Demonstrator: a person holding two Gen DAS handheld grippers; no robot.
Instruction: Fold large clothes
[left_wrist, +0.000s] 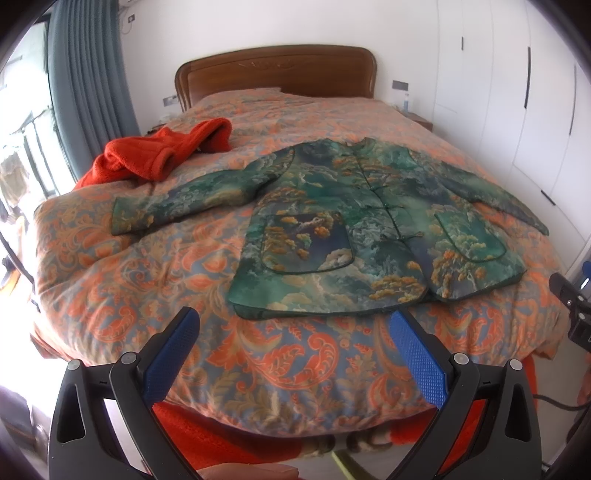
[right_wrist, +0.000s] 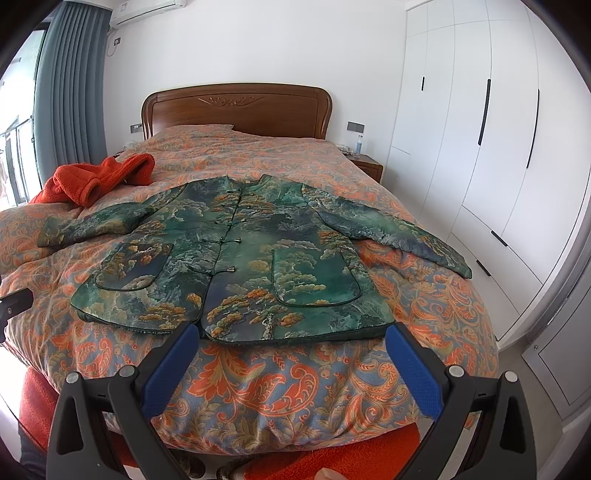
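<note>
Green jacket (right_wrist: 236, 258) lies flat and face up on the bed (right_wrist: 295, 387), front buttoned, both sleeves spread out to the sides, hem toward the foot end: no fold made yet, so by my read the whole job is left. Left tongs (left_wrist: 295, 332) and right tongs (right_wrist: 291, 347) both gape wide, holding nothing, hovering just short of the jacket hem. Orange garment (left_wrist: 155, 155) sits crumpled beyond the jacket's sleeve toward the window side, also unfolded.

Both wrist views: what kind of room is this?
A home bedroom, most likely: a bed with a wooden headboard, white wardrobes along one wall, and a green jacket spread flat on the bed.
</note>
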